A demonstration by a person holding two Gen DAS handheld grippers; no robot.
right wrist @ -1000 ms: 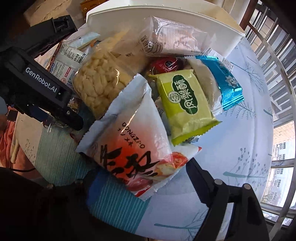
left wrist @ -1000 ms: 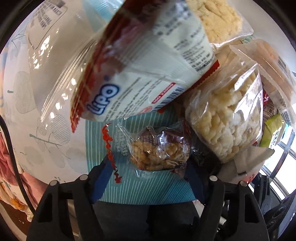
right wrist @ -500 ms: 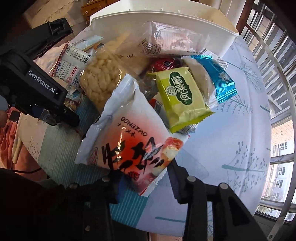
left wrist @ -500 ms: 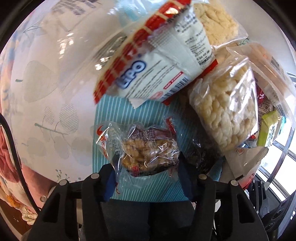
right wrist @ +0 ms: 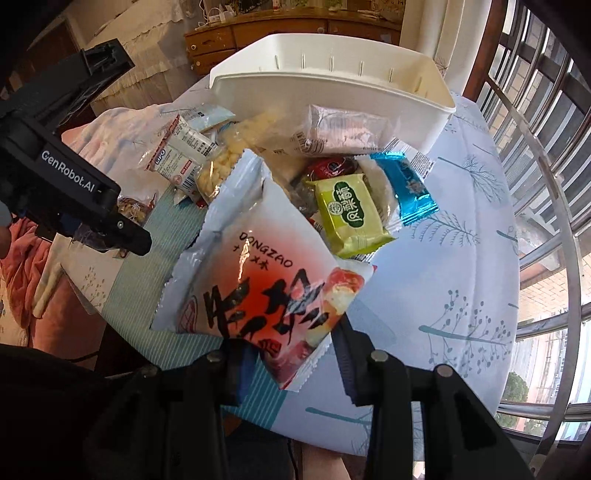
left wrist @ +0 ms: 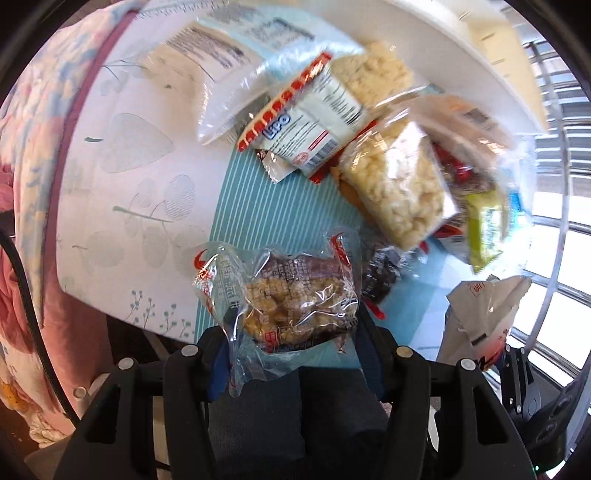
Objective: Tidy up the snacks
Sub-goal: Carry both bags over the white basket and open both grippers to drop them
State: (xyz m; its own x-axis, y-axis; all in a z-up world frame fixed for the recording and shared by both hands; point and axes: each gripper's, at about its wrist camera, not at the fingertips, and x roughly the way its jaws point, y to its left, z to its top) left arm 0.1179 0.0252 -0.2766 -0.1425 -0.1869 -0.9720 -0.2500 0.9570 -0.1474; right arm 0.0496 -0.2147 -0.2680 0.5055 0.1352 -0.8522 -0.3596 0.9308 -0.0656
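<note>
My left gripper [left wrist: 291, 332] is shut on a clear packet of brown crispy snack [left wrist: 288, 295] and holds it above the teal striped mat [left wrist: 266, 199]. My right gripper [right wrist: 291, 343] is shut on a white and red DONGZAO bag [right wrist: 258, 273], lifted off the table. The snack pile lies beyond: a Lipo packet [left wrist: 306, 125], a puffed rice bag [left wrist: 395, 188], a green packet [right wrist: 351, 214] and a blue packet [right wrist: 406, 184]. A white bin [right wrist: 332, 85] stands behind the pile.
The round table has a white leaf-print cloth [right wrist: 461, 295]. A pink floral blanket [left wrist: 33, 147] lies off the table's left edge. A metal railing [right wrist: 546, 184] and window run along the right. A wooden dresser [right wrist: 295, 33] stands at the back.
Both grippers closed on their packets and pulled back from the pile, lifting them. The left camera now sees more of the table and blanket.
</note>
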